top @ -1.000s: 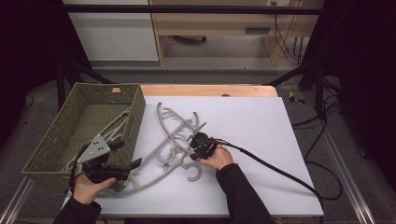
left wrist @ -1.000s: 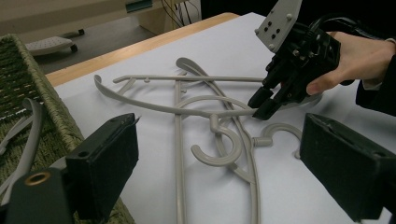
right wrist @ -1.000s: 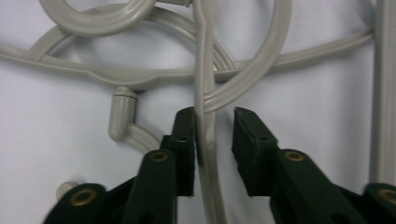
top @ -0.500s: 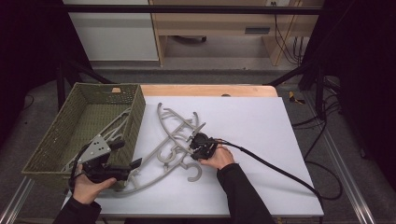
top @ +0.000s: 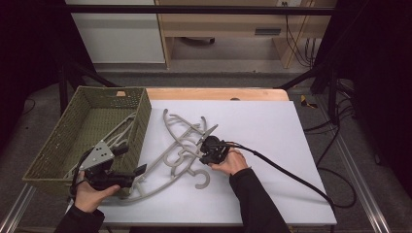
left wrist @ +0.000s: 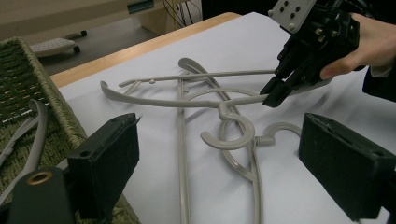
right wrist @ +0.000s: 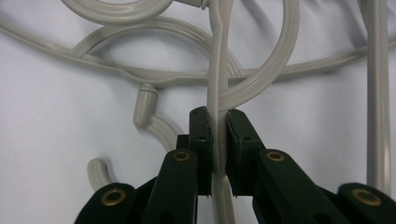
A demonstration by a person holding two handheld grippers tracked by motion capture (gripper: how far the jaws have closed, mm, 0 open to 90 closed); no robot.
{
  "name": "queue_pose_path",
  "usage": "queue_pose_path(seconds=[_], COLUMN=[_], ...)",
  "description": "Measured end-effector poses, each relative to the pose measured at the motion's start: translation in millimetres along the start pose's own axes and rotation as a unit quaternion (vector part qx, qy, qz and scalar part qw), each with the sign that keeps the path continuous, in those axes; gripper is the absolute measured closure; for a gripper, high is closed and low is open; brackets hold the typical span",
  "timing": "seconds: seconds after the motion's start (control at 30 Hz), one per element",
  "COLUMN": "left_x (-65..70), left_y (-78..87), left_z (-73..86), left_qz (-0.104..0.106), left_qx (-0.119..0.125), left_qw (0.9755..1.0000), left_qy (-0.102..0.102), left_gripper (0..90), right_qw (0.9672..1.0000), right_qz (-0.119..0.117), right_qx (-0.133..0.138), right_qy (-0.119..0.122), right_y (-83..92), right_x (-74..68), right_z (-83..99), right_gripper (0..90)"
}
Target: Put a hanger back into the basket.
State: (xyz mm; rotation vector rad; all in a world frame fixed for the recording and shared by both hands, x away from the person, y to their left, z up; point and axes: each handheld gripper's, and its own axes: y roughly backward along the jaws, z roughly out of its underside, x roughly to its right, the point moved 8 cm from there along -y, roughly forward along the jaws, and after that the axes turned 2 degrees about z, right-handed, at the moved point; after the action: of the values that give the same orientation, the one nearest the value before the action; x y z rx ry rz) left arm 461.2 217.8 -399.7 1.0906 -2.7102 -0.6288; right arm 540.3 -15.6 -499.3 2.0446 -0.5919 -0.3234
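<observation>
High view: pale grey plastic hangers [top: 182,145] lie tangled just right of the green woven basket [top: 141,104]; left gripper view: left gripper [left wrist: 224,172] spread, empty; right gripper view: right gripper [right wrist: 218,123] pinches one hanger bar, so lifting risks dragging interlocked neighbours.

Left of frame: olive woven rectangular basket [top: 63,141] overhanging the white rectangular table top [top: 272,136], more grey plastic hangers [top: 119,133] inside. Centre: tangled pile of grey plastic coat hangers [top: 182,145] on the table top, just right of the basket.
</observation>
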Motion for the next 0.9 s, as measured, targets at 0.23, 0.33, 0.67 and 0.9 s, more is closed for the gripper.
queue_pose_path(seconds=[0.23, 0.33, 0.67, 0.9], left_x=[-1.1, 0.7, 17.3, 29.8], left_y=[5.9, 9.3, 8.6, -1.3], left_z=[-3.3, -5.3, -10.7, -10.4], left_qz=[-0.002, 0.003, 0.026, 0.033], left_qx=[0.008, 0.010, 0.005, -0.022], left_qw=[1.0000, 0.9999, 0.9981, 0.9944], left_qy=[-0.004, -0.013, -0.056, -0.098], left_gripper=[11.4, 10.8, 9.6, 11.1], right_qw=[0.9996, 0.9989, 0.9949, 0.9894], right_qz=[-0.014, -0.027, -0.076, -0.118], right_qx=[0.020, 0.031, 0.043, 0.041], right_qy=[0.013, 0.023, 0.052, 0.074], right_y=[25.6, 47.8, 97.5, 113.3], right_x=[-0.5, -2.1, -15.6, -30.5], right_z=[-3.1, -3.9, 8.8, 21.2], right_gripper=[82.6, 82.5, 82.5, 82.5])
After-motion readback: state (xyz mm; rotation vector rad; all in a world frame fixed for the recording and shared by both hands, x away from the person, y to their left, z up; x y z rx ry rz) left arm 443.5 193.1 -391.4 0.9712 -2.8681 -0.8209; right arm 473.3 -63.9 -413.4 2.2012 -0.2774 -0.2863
